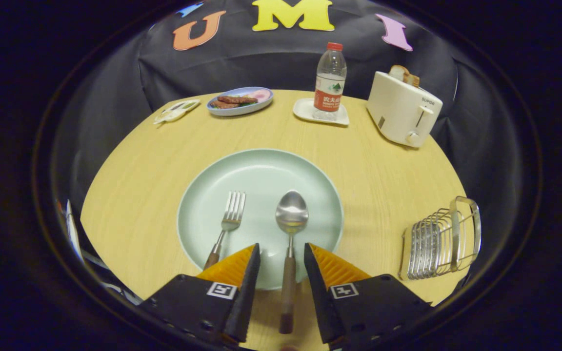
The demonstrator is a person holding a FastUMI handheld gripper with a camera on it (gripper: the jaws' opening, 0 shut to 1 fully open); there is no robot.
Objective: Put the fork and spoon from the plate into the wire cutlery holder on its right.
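Gripper (282, 253) spread, apparently above spoon (290, 229) handle between its fingers.

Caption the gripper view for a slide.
Open gripper straddles the spoon handle on the pale plate, fork alongside, wire cutlery holder waiting to the right.

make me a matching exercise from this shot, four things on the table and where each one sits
Things:
1. spoon
2. fork
3. water bottle
4. wire cutlery holder

Places:
a. on a small white tray at the back
b. handle between the open tongs
c. on the plate, left of the spoon
d. on the table to the right of the plate

Pairs: 1-b, 2-c, 3-a, 4-d
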